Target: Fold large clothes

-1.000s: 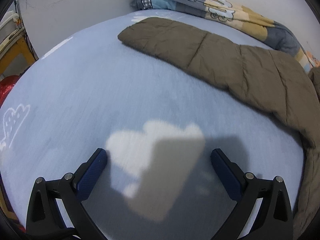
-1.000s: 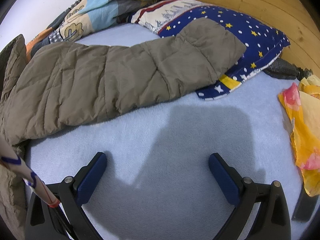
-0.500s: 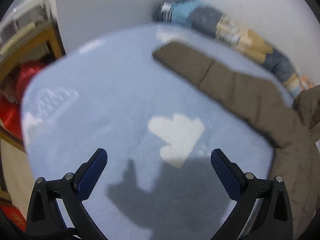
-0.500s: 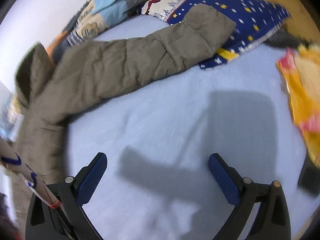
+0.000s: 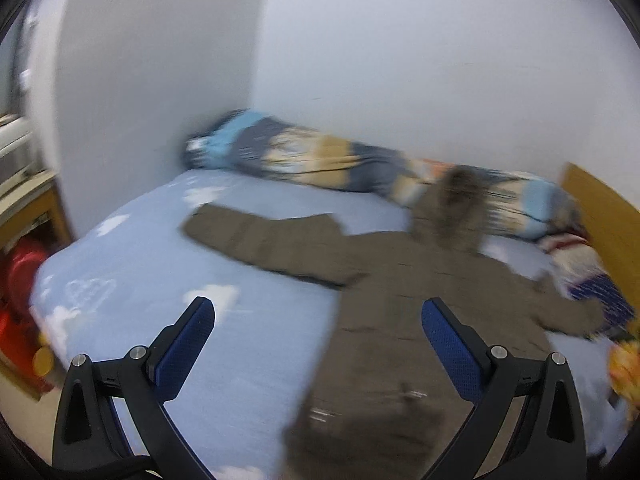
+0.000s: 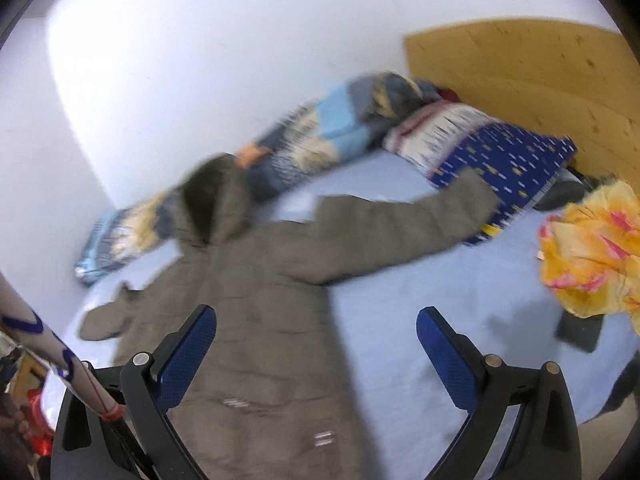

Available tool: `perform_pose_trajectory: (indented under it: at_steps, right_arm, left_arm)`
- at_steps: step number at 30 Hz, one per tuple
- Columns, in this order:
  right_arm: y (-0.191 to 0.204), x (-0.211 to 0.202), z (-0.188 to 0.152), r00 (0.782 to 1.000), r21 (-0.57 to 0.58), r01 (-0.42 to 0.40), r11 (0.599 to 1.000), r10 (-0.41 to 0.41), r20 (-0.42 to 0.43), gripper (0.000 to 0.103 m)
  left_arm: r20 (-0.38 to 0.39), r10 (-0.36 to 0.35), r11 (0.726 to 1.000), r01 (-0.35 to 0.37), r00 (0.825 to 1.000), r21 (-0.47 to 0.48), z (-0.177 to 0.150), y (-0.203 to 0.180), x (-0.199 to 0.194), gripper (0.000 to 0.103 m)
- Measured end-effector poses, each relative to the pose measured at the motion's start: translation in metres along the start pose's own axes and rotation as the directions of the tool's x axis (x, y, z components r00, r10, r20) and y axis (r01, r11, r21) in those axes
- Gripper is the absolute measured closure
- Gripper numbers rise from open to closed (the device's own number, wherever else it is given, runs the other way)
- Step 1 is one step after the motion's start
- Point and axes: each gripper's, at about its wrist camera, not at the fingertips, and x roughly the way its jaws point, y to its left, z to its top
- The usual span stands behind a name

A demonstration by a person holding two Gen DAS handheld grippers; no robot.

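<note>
Both grippers (image 5: 318, 344) (image 6: 316, 346) higher above coat (image 6: 272, 292)

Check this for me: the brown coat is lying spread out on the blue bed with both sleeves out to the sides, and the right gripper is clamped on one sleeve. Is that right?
Not quite. The right gripper is open and holds nothing; its fingers hang apart above the brown coat, as the right wrist view shows. The rest stands: the coat lies spread on the blue bed with both sleeves out to the sides.

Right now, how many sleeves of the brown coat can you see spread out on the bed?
2. One sleeve stretches toward the starry blue pillow, its cuff lying on it. The other sleeve points the opposite way, toward the foot of the bed. Neither is folded in yet.
</note>
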Motion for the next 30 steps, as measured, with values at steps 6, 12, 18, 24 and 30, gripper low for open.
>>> perform_pose_trajectory:
  at_steps: [6, 12, 18, 24, 30]
  right_arm:
    - [0.082, -0.029, -0.023, 0.999, -0.108, -0.037, 0.993, 0.036, -0.014, 0.001]
    - [0.129, -0.037, -0.044, 1.000, -0.248, -0.015, 0.969, 0.010, -0.022, 0.001]
    - [0.152, -0.043, -0.058, 1.000, -0.313, -0.020, 0.949, 0.013, -0.025, 0.001]
    - [0.162, -0.032, -0.062, 0.999, -0.358, 0.015, 0.934, -0.028, -0.031, 0.001]
    - [0.156, -0.009, -0.057, 0.996, -0.357, 0.048, 0.933, -0.071, -0.051, 0.001]
  left_arm:
    - [-0.023, -0.183, 0.981, 0.184, 0.983, 0.059, -0.016, -0.075, -0.036, 0.000]
    - [-0.038, -0.216, 0.966, 0.219, 0.976, 0.140, -0.040, -0.117, -0.057, 0.000]
    - [-0.074, -0.182, 0.972, 0.190, 0.981, 0.136, -0.049, -0.111, -0.048, 0.000]
    - [-0.096, -0.178, 0.973, 0.190, 0.979, 0.134, -0.051, -0.111, -0.029, 0.000]
    - [-0.122, -0.176, 0.969, 0.194, 0.977, 0.152, -0.050, -0.126, 0.008, 0.000]
